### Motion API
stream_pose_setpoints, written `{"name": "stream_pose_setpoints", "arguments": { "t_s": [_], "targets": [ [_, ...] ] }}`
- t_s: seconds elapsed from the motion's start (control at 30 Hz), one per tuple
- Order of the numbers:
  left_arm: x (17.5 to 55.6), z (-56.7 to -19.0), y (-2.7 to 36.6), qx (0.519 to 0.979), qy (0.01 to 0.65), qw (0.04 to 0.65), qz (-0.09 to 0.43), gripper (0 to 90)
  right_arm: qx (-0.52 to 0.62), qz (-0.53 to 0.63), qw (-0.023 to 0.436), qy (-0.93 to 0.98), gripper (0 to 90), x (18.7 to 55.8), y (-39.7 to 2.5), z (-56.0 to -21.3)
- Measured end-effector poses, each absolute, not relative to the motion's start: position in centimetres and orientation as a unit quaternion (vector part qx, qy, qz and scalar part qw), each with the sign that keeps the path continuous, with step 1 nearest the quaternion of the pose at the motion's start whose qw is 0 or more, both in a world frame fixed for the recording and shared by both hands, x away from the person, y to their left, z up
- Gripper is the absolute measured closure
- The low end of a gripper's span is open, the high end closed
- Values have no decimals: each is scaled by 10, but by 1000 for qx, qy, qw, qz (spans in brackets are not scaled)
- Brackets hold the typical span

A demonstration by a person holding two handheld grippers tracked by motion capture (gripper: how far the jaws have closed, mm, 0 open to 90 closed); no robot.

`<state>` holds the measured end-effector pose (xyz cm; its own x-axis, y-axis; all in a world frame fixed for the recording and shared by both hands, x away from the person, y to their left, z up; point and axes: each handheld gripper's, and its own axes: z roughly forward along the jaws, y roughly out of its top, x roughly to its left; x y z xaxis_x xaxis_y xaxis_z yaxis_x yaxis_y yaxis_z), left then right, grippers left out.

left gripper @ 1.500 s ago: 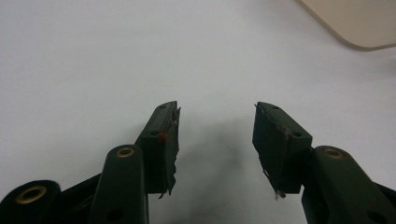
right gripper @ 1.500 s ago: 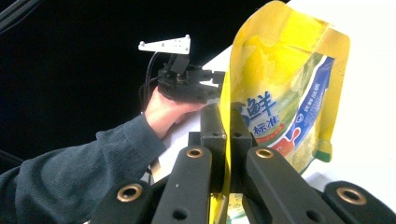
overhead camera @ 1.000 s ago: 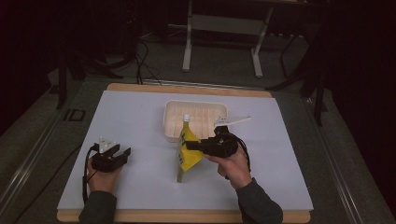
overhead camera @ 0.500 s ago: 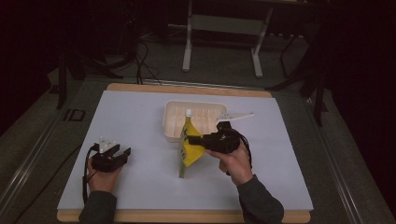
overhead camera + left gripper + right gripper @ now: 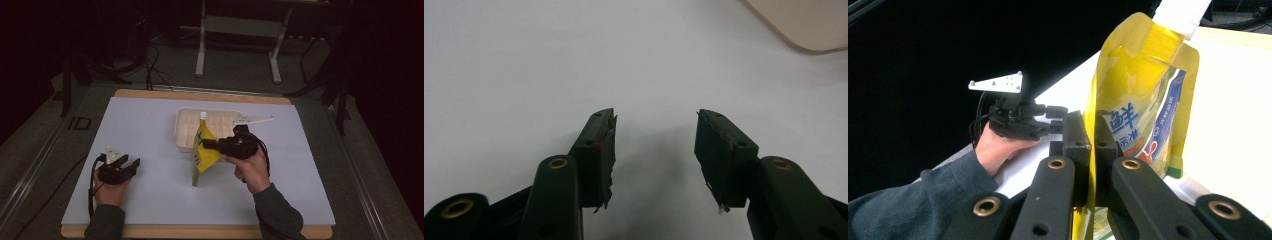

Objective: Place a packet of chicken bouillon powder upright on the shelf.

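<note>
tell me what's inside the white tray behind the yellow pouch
The part of the tray that shows looks empty, with a ribbed bottom. The yellow pouch, held upright by the right gripper, covers part of its near side, so whatever lies there cannot be seen.

One yellow pouch (image 5: 204,152); one cream tray (image 5: 186,125); two grippers (image 5: 207,144) (image 5: 131,163)

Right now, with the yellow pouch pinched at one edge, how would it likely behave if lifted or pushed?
The yellow pouch is probably floppy: the right tool holds only a thin flat edge. Its body bulges, so it likely holds liquid and may sag or swing. Tall and narrow beside the tray, it would probably tip if pushed.
</note>
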<state>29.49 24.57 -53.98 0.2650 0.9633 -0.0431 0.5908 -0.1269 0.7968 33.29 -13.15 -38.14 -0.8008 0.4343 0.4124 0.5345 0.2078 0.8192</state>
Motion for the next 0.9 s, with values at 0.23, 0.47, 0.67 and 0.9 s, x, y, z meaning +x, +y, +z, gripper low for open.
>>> {"name": "stream_pose_setpoints", "arguments": {
  "t_s": [0.23, 0.47, 0.67, 0.9],
  "targets": [
    [295, -540, 246, 706, 550, 366, 255, 500, -315, -548, 40, -774, 900, 336, -132, -381],
    [295, -540, 246, 706, 550, 366, 254, 500, -320, -548, 34, -772, 900, 340, -132, -380],
    [295, -540, 246, 706, 550, 366, 254, 500, -321, -550, 32, -771, 900, 342, -132, -378],
    [295, -540, 246, 706, 550, 366, 255, 499, -316, -554, 28, -770, 900, 339, -132, -373]
  ]
}}
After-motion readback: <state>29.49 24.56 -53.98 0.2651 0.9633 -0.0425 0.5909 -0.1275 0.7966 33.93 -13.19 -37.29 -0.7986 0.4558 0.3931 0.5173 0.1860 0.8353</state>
